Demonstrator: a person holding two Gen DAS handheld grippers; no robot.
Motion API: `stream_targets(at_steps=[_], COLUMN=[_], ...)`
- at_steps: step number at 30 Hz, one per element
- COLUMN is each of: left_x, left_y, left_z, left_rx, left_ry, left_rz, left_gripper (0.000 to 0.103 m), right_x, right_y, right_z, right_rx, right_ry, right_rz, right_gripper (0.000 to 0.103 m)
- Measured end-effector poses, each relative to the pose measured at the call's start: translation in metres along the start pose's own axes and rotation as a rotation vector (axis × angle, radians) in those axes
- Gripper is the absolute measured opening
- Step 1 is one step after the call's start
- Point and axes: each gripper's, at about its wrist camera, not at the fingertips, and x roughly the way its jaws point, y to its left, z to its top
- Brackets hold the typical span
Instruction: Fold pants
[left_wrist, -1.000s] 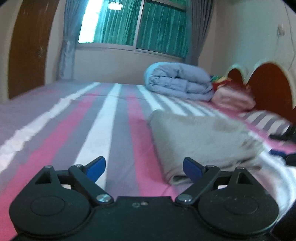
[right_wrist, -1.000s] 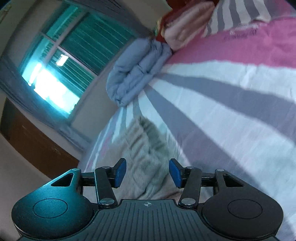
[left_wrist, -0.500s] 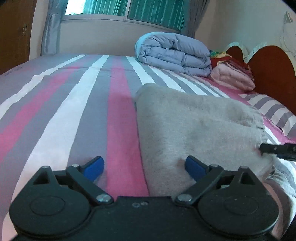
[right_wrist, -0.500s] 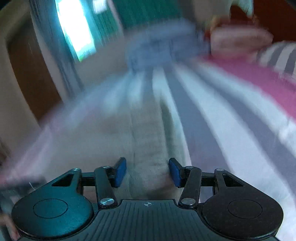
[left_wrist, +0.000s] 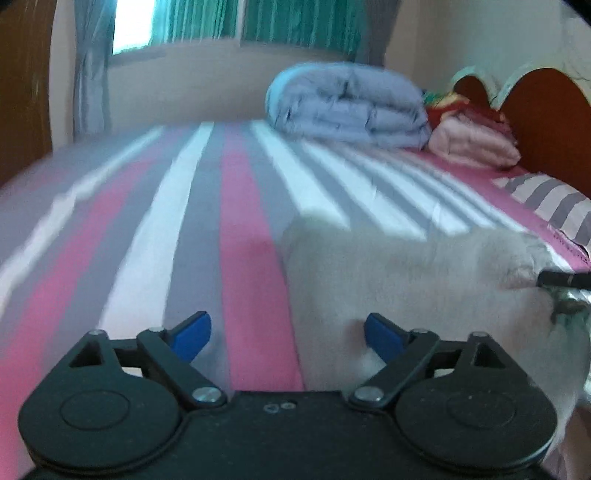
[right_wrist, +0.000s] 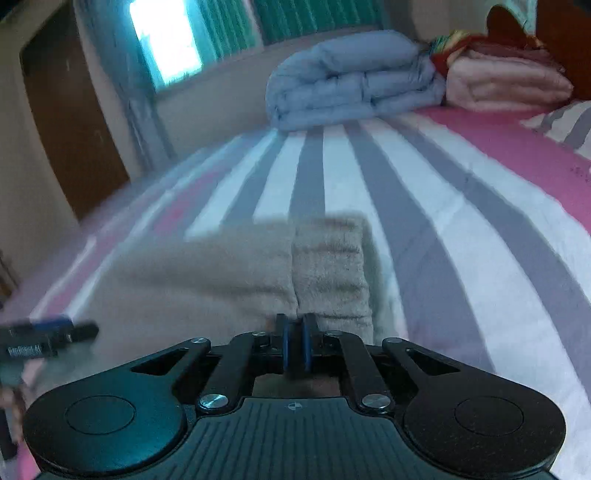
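The folded beige fleece pants (left_wrist: 399, 273) lie on the bed with the pink, grey and white striped sheet (left_wrist: 236, 206), near its front edge. The left gripper (left_wrist: 286, 332) sits low over the bed with its blue-tipped fingers (left_wrist: 194, 330) wide apart; its right finger rests against the pants' near left corner, the left finger over the bare sheet. The right gripper (right_wrist: 294, 345) has its fingers pressed together at the near edge of the pants (right_wrist: 258, 266), beside the ribbed cuff; whether any cloth is pinched between them cannot be told. Farther back on the bed lie a rolled light-blue quilt (left_wrist: 347, 103) and a folded pink blanket (left_wrist: 472, 142), just beside the brown wooden headboard (left_wrist: 546, 122).
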Motion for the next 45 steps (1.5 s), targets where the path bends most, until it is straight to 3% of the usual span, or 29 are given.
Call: stream_targets(at_steps=[4,6,8,9,11,12,14,15,17,18,23,27,33,34,35,37,39,45], left_x=[0.023,0.053,0.071,0.069,0.060,0.059,0.070,0.081,0.094,0.094,0.082,0.065,0.032,0.030,0.030,0.025,0.017,-0.022], left_y=[-0.001,0.002,0.006,0.007,0.006,0.006,0.008,0.009,0.009,0.009,0.007,0.000,-0.006,-0.008,-0.009,-0.011,-0.013,-0.015], left_z=[0.020,0.021,0.021,0.024,0.030,0.032,0.033,0.029,0.024,0.024,0.031,0.035,0.023,0.017,0.010,0.001,-0.002,-0.011], left_rx=[-0.003,0.003,-0.031,-0.040,-0.010,-0.001,-0.006,-0.004,-0.016,-0.012,0.008,0.035,0.044,0.054,0.060,0.045,0.039,0.010], left_ry=[-0.028,0.027,0.075,0.060,0.007,-0.009,0.007,0.040,0.076,0.073,0.063,0.051,0.038,0.053,0.072,0.079,0.083,0.034], left_rz=[-0.012,0.008,-0.013,-0.019,-0.015,-0.012,-0.015,-0.012,-0.022,-0.018,-0.004,0.005,0.000,-0.002,-0.002,-0.003,0.007,0.006], left_gripper=[0.083,0.088,0.088,0.086,0.086,0.086,0.090,0.091,0.092,0.092,0.091,0.082,0.085,0.085,0.085,0.085,0.085,0.085], right_x=[-0.008,0.011,0.048,0.059,0.056,0.046,0.031,0.037,0.069,0.079,0.066,0.035,-0.013,-0.019,-0.020,-0.012,-0.018,-0.062], right_y=[0.009,0.010,0.008,0.006,0.008,0.010,0.010,0.010,0.010,0.007,0.006,0.004,0.011,0.009,0.006,0.007,0.017,0.024], right_z=[0.026,0.034,0.031,0.031,0.039,0.045,0.049,0.049,0.044,0.038,0.043,0.037,0.023,0.018,0.013,0.001,-0.004,-0.004], right_rx=[-0.024,-0.033,-0.063,-0.064,-0.063,-0.063,-0.062,-0.061,-0.079,-0.086,-0.074,-0.072,-0.056,-0.048,-0.041,-0.078,-0.149,-0.133], right_ry=[-0.142,-0.098,0.044,0.070,0.047,-0.010,-0.087,-0.069,0.065,0.078,0.011,-0.048,-0.090,-0.093,-0.071,0.020,0.005,-0.117], right_rz=[0.035,0.021,-0.058,-0.059,-0.046,-0.023,0.005,0.015,-0.019,-0.023,0.009,0.023,0.006,0.005,0.006,0.000,-0.020,0.016], right_gripper=[0.008,0.008,0.008,0.008,0.008,0.008,0.008,0.008,0.008,0.008,0.008,0.009,0.009,0.013,0.031,0.043,0.043,0.043])
